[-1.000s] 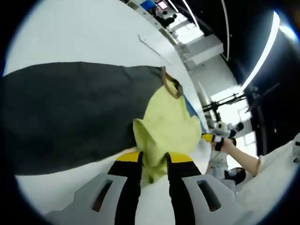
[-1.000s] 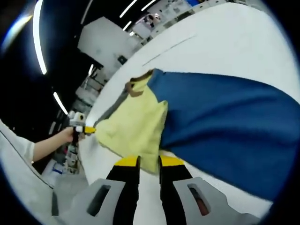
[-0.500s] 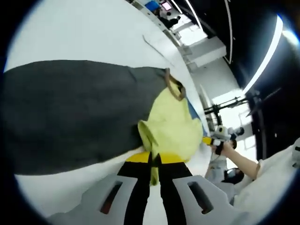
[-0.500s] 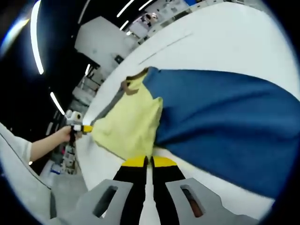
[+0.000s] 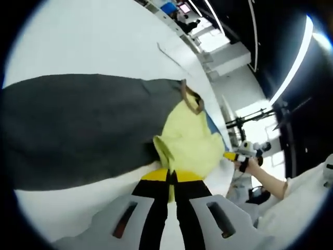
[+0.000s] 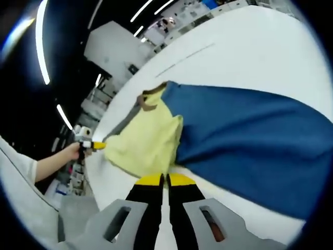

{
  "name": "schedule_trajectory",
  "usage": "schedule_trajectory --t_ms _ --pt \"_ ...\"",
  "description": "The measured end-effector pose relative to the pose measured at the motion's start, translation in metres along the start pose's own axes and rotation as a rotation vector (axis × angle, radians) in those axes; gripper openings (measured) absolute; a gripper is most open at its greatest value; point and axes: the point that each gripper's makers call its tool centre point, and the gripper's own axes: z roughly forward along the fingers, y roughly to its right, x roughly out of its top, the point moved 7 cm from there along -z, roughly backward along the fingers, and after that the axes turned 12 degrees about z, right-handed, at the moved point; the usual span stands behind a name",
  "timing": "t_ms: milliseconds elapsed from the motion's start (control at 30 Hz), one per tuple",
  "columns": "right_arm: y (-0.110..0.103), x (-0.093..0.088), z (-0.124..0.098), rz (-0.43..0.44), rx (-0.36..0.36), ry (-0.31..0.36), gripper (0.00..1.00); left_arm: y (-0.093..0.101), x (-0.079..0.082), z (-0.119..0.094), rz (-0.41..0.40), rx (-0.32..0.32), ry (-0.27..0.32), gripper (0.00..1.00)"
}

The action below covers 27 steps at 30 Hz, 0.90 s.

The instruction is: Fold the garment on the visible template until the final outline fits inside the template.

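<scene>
I have the left gripper [image 5: 169, 179] and right gripper [image 6: 165, 182] each clamped on a near corner of the yellow, blue and dark grey cloth garment [image 6: 151, 143], whose long axis runs away across the white surface [image 6: 250, 57].

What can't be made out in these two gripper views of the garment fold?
- Template outline: no marked outline can be made out on the white table in either view.
- Garment far side: left gripper view shows grey panel, right gripper view shows blue panel; both run off the edges.
- Left tool and right tool: jaws closed on the yellow hem; how much fabric is pinched is hidden.
- Background equipment: too small, blurred.
</scene>
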Motion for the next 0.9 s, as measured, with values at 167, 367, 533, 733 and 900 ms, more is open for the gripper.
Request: schedule_trajectory --t_ms 167,367,533,733,900 --pt "-0.007 0.004 -0.005 -0.019 0.006 0.012 0.03 0.005 0.003 -0.005 -0.001 -0.001 -0.001 0.00" --pt "-0.014 0.008 -0.012 -0.034 0.014 0.029 0.03 0.011 0.007 -0.011 -0.001 -0.010 0.013 0.00" --pt "-0.022 0.010 -0.015 -0.055 0.018 0.033 0.03 0.013 0.006 -0.015 -0.003 0.014 -0.001 0.00" --pt "-0.030 0.009 -0.020 -0.084 0.023 0.032 0.03 0.016 -0.002 -0.020 -0.025 0.036 -0.033 0.00" --pt "-0.034 0.008 -0.025 -0.099 0.023 0.033 0.03 0.021 -0.003 -0.027 -0.036 0.028 -0.027 0.00"
